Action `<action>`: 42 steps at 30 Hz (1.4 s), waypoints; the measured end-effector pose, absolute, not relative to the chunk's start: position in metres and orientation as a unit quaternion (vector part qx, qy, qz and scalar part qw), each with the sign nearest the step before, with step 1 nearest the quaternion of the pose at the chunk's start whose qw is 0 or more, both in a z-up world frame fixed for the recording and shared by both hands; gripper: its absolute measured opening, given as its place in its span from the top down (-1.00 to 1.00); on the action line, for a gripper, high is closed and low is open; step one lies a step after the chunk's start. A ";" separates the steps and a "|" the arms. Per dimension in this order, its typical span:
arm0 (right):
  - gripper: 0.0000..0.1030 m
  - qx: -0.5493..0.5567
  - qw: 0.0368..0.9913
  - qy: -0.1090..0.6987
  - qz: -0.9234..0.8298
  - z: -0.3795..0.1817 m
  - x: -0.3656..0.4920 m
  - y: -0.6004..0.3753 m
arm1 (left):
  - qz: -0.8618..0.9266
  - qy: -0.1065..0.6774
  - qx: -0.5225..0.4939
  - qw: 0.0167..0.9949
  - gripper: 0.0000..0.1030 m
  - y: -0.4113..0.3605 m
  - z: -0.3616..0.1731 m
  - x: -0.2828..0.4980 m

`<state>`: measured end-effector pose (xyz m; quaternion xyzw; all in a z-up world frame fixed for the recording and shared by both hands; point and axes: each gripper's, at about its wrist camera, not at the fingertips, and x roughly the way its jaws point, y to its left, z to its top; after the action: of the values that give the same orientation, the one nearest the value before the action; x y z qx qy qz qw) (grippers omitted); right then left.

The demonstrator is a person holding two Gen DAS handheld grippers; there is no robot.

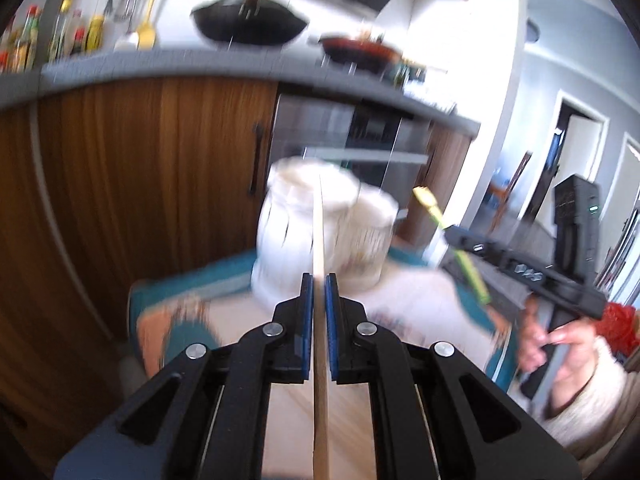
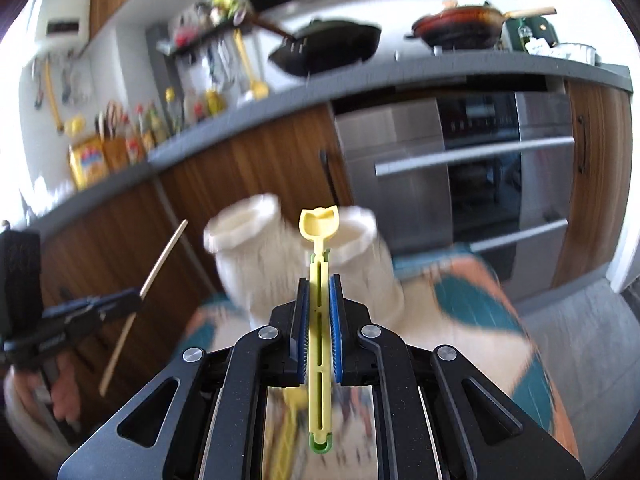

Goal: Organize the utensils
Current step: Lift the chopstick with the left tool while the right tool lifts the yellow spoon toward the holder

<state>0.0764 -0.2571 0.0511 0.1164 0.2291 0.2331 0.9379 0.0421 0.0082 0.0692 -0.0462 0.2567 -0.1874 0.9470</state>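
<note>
I have the left gripper (image 1: 319, 280) clamped tight on a thin wooden stick (image 1: 319, 236), its blue pads pinching the shaft so the tip points up at the two white holders (image 1: 304, 216) straight ahead. The right gripper (image 2: 319, 284) is closed just as firmly on a yellow-green plastic utensil (image 2: 319, 276), scoop end up, level with the holder rims. Both holders stand side by side on a patterned teal and orange mat (image 2: 476, 308), near each tool but not touching either. I judge this to be the carry toward the holders, nothing dropped in yet. To do it well I want each tool over its own opening, tipped close to upright, lower end inside the rim before I let the pads part. The holders look light, so a sideways nudge could topple one. The views are blurred, so I cannot tell what the holders already contain.
</note>
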 end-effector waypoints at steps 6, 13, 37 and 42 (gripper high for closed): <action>0.79 0.144 0.947 0.171 0.229 0.076 0.128 -0.247 | -0.191 0.186 -0.073 0.961 0.88 -0.003 0.115 0.091; 0.79 0.225 0.924 0.190 0.242 0.059 0.194 -0.248 | -0.185 0.155 -0.111 0.964 0.88 -0.015 0.129 0.157; 0.79 0.142 0.946 0.187 0.223 0.028 0.177 -0.241 | -0.120 0.153 -0.068 0.979 0.88 0.001 0.079 0.138; 0.79 0.120 0.947 0.197 0.224 0.027 0.166 -0.235 | -0.134 0.181 -0.076 0.971 0.88 0.007 0.074 0.133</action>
<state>0.1658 -0.2355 0.0268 0.1196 0.1967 0.2243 0.9469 0.1329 0.0070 0.0737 -0.0758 0.1811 -0.1341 0.9713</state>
